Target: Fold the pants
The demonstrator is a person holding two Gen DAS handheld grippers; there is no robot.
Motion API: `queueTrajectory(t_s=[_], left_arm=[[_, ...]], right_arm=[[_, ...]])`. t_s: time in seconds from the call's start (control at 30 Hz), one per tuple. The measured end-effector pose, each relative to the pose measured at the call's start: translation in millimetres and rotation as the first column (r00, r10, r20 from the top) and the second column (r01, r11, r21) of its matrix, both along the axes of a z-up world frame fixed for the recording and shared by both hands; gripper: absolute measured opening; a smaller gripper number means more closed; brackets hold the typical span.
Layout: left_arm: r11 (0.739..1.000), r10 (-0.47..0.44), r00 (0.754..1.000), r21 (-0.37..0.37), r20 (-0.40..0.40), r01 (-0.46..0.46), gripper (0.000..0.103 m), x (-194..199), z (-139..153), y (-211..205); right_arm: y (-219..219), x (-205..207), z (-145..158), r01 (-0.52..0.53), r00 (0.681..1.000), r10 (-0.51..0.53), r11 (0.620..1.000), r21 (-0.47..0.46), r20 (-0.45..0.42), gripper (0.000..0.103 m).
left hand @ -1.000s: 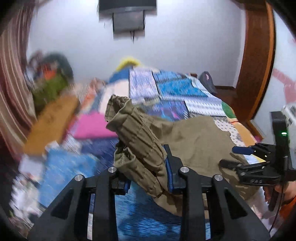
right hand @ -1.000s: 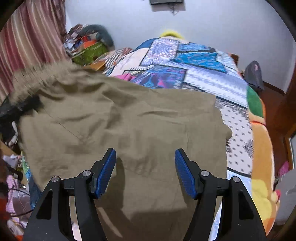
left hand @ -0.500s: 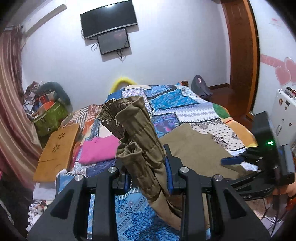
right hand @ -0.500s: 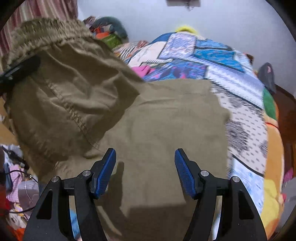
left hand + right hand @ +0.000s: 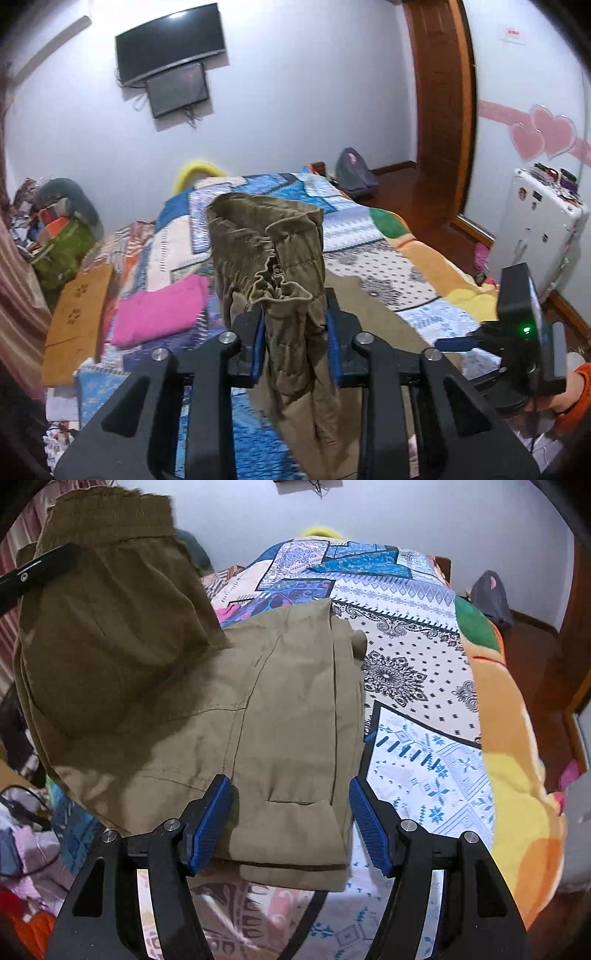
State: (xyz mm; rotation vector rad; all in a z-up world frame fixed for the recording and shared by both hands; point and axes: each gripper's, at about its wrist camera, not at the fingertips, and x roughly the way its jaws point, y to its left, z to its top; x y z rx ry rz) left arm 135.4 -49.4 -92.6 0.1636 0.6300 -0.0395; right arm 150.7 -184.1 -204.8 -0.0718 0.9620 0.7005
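- Olive-brown cotton pants point(image 5: 280, 716) lie partly on the bed, folded leg section flat on the patchwork quilt point(image 5: 417, 686) w/ blue, white & orange panels; waistband end is lifted up off the bed at upper left of right wrist view.
- Left gripper point(image 5: 294, 334), black frame w/ blue pads, is clamped on the gathered elastic waistband point(image 5: 266, 236); its jaws have just been closing a bit more, fabric bunched between the pads, rest of cloth hanging down below them.
- In right wrist view one black finger of the left gripper shows at top left, against the raised fabric.
- Right gripper point(image 5: 291, 821), same black frame & blue ribbed pads, stands apart, nothing pinched; it hovers over the near hem of the folded legs, left pad over the cloth, right pad just past the cloth's right edge. Whether pads touch the fabric – can't tell.
- Left wrist view also shows the right gripper's body w/ green light at right edge, a hand in an orange sleeve point(image 5: 576, 387) behind it.
- Pink folded cloth point(image 5: 159, 310) lies on the quilt left of the pants; tan wooden board w/ flower cut-outs point(image 5: 77, 314) further left.
- Two dark wall screens point(image 5: 173, 62) on the far wall, wooden door frame point(image 5: 443, 92) at right, pink heart stickers point(image 5: 543, 136) on side wall.
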Motion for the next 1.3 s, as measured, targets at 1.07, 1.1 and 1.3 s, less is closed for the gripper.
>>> queueTrajectory(t_s=[1.07,1.1,1.3], left_arm=[[0.952,-0.119,0.980,-0.298,-0.161,0.066,0.061,8.2,-19.2,-0.9],[0.961,-0.096,0.982,-0.273,-0.161,0.049,0.061,9.0,-20.7,5.1],[0.979,0.014,0.962,-0.194,-0.273,-0.069,0.061,14.5,-64.8,45.0]], right_arm=[[-47.4,-12.0,75.0,0.095,0.976,-0.120,0.986,0.138,0.181,0.063],[-39.0,-10.7,76.2,0.075,0.978,-0.101,0.987,0.146,0.183,0.063],[0.5,-7.5,50.3,0.014,0.991,-0.032,0.991,0.135,0.131,0.063]])
